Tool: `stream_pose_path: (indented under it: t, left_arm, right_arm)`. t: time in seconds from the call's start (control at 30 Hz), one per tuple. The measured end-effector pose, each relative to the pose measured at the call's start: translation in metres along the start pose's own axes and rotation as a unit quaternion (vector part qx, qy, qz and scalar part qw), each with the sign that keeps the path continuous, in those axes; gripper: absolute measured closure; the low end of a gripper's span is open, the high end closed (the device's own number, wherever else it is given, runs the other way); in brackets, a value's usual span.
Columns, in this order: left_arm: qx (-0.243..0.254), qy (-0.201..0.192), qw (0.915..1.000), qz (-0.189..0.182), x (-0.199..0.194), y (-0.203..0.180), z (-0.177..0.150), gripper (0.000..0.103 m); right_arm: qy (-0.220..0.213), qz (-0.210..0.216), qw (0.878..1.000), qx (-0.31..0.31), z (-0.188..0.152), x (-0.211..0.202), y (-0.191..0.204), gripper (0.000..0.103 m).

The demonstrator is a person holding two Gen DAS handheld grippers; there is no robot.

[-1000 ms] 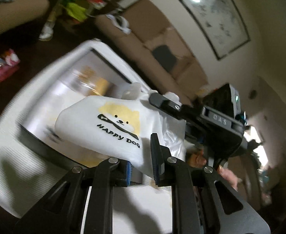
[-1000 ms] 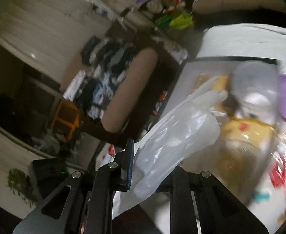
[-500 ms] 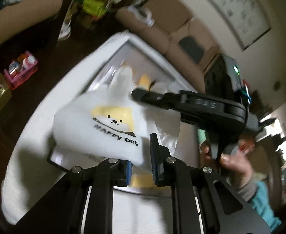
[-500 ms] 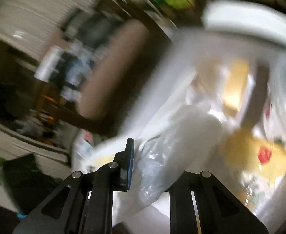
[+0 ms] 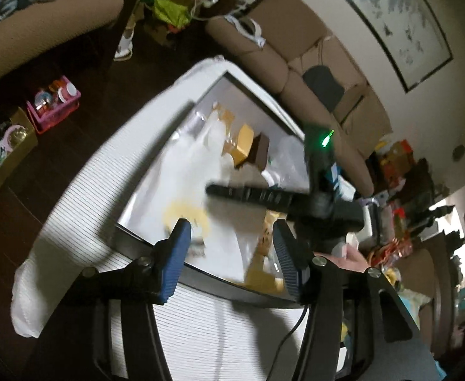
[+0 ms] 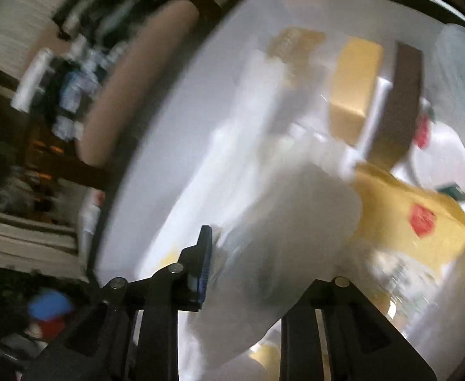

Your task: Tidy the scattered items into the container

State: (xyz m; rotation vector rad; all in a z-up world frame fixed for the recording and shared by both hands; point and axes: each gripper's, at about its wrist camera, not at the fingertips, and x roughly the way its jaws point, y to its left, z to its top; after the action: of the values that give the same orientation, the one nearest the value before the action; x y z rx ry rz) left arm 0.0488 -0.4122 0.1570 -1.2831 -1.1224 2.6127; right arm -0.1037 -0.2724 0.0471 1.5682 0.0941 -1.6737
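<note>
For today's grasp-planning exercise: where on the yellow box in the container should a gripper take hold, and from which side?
Pinch the yellow box across its narrow width near the top, coming from above. It seems to stand on edge in the container, and the brown box close beside it crowds a sideways approach.

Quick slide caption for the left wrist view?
Left claw open above the white container as the white plastic bag drops in beside the right claw.
</note>
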Motion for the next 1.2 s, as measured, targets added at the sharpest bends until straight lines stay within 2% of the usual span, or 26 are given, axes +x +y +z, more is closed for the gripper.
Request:
stream_pose_path:
  t: [0.03, 0.1, 0.17, 0.2, 0.3, 0.4, 0.47, 0.53, 0.57, 0.67, 0.73, 0.8, 0.87, 0.9, 0.93, 0.97, 1.0, 1.03, 1.07, 1.17, 1.2]
  left_arm:
    - [0.001, -0.003, 1.0, 0.002, -0.004, 0.001, 0.002, 0.052]
    - [0.003, -0.004, 1.0, 0.003, -0.006, 0.001, 0.005, 0.052]
    - [0.006, -0.004, 1.0, 0.006, -0.007, 0.0, 0.006, 0.052]
    - [0.008, -0.004, 0.9999, 0.007, -0.005, -0.001, 0.006, 0.052]
    - [0.009, 0.002, 1.0, 0.001, 0.0, -0.002, 0.005, 0.052]
    - [0.008, 0.008, 0.9999, -0.003, 0.006, -0.003, 0.003, 0.052]
    - [0.006, 0.009, 0.9999, -0.007, 0.007, -0.001, 0.002, 0.052]
    - [0.005, 0.009, 0.9999, -0.007, 0.007, 0.002, 0.002, 0.052]
    - [0.004, 0.009, 0.9999, -0.007, 0.007, 0.002, 0.002, 0.052]
    - [0.004, 0.008, 0.9999, -0.007, 0.005, 0.003, 0.003, 0.052]
    - [0.005, 0.003, 0.9999, -0.012, 0.001, 0.002, 0.003, 0.052]
    - [0.005, -0.006, 0.9998, -0.016, -0.004, 0.002, 0.005, 0.052]
    - [0.004, -0.011, 0.9998, -0.017, -0.006, 0.003, 0.008, 0.052]
    - [0.002, -0.013, 0.9998, -0.017, -0.007, 0.004, 0.009, 0.052]
    - [0.001, -0.013, 0.9998, -0.017, -0.007, 0.005, 0.01, 0.052]
    - [-0.001, -0.013, 0.9998, -0.018, -0.008, 0.006, 0.011, 0.052]
    - [-0.001, -0.013, 0.9997, -0.019, -0.008, 0.007, 0.011, 0.052]
    - [0.001, -0.012, 0.9997, -0.02, -0.009, 0.007, 0.011, 0.052]
    - [0.003, -0.011, 0.9997, -0.02, -0.008, 0.007, 0.011, 0.052]
    - [-0.002, -0.006, 0.9998, -0.021, -0.004, 0.011, 0.01, 0.052]
    - [-0.006, -0.005, 0.9998, -0.02, -0.002, 0.012, 0.009, 0.052]
  right_arm:
    - [-0.005, -0.015, 1.0, -0.002, -0.004, -0.006, 0.0, 0.067]
    - [-0.02, -0.003, 1.0, -0.001, -0.009, -0.02, -0.002, 0.051]
    - [-0.028, 0.007, 0.999, 0.013, -0.015, -0.037, -0.009, 0.039]
    - [-0.031, 0.008, 0.999, 0.022, -0.018, -0.043, -0.013, 0.037]
    - [-0.042, 0.026, 0.998, 0.045, -0.025, -0.055, -0.027, 0.037]
    - [0.021, 0.041, 0.997, 0.066, -0.03, -0.033, -0.031, 0.035]
    - [0.036, 0.058, 0.995, 0.071, -0.033, -0.024, -0.03, 0.036]
    - [0.045, 0.084, 0.992, 0.077, -0.032, -0.014, -0.023, 0.041]
    - [0.045, 0.091, 0.992, 0.078, -0.03, -0.012, -0.02, 0.047]
    - [0.028, 0.103, 0.993, 0.058, -0.014, -0.014, 0.0, 0.049]
    - [0.013, 0.136, 0.989, 0.053, -0.002, -0.021, 0.011, 0.05]
    - [-0.012, 0.204, 0.978, 0.042, 0.011, -0.032, 0.025, 0.055]
    - [-0.032, 0.25, 0.966, 0.049, 0.02, -0.039, 0.033, 0.055]
    - [-0.025, 0.264, 0.962, 0.061, 0.023, -0.036, 0.033, 0.056]
    - [-0.012, 0.245, 0.967, 0.067, 0.023, -0.032, 0.033, 0.055]
    - [0.014, 0.181, 0.981, 0.071, 0.021, -0.025, 0.032, 0.054]
    - [0.031, 0.128, 0.989, 0.068, 0.018, -0.022, 0.03, 0.052]
    - [0.035, 0.108, 0.992, 0.059, 0.012, -0.025, 0.025, 0.052]
    - [0.028, 0.114, 0.992, 0.057, 0.008, -0.031, 0.02, 0.053]
    - [-0.021, 0.071, 0.995, 0.063, 0.001, -0.064, -0.002, 0.052]
    - [-0.035, 0.068, 0.995, 0.067, 0.001, -0.072, -0.008, 0.051]
